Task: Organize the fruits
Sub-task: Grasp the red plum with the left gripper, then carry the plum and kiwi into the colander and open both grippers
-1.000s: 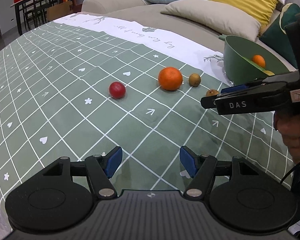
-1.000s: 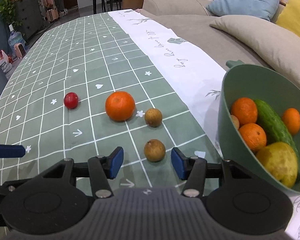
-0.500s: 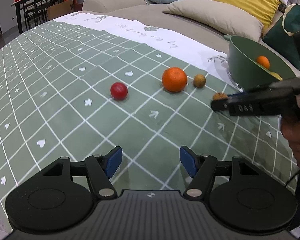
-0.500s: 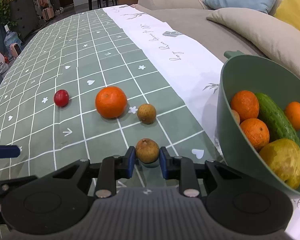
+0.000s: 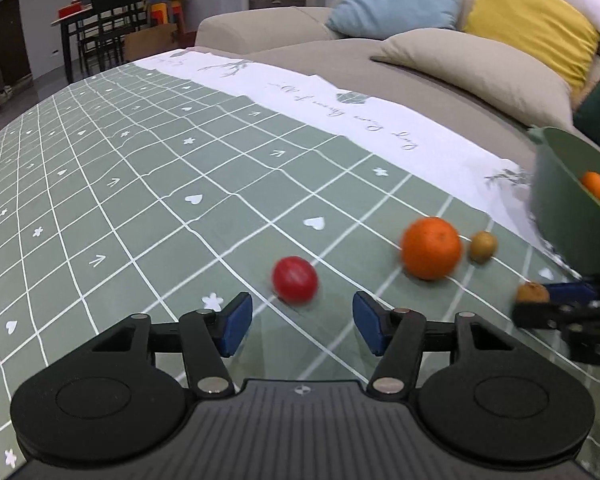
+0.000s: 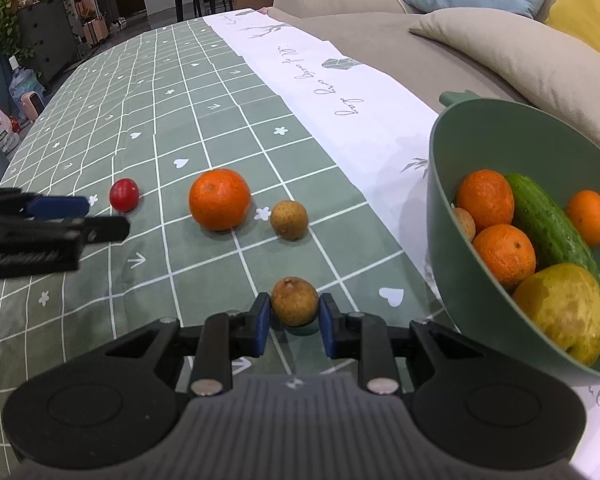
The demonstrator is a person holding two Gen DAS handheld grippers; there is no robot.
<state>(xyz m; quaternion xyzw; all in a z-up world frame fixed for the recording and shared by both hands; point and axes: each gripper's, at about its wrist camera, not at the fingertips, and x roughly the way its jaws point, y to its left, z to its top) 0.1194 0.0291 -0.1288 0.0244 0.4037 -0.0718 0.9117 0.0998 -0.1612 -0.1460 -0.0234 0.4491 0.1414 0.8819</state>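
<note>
- Two grippers: right gripper (image 6: 294, 322) clamps a brown fruit (image 6: 295, 301).
- Left gripper (image 5: 302, 322), jaws just narrowing, nothing between; red fruit (image 5: 295, 285) at 12 o'clock.

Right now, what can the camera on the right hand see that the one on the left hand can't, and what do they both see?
Only the right wrist view looks down into the green bowl: a cucumber, a yellowish pear and three oranges. It also shows the right gripper shut on a small brown fruit.

Only the left wrist view shows the left gripper from behind, its fingers apart and closing in with nothing between them, just short of the red fruit.

Both show the big orange, the second brown fruit and the checked tablecloth.
</note>
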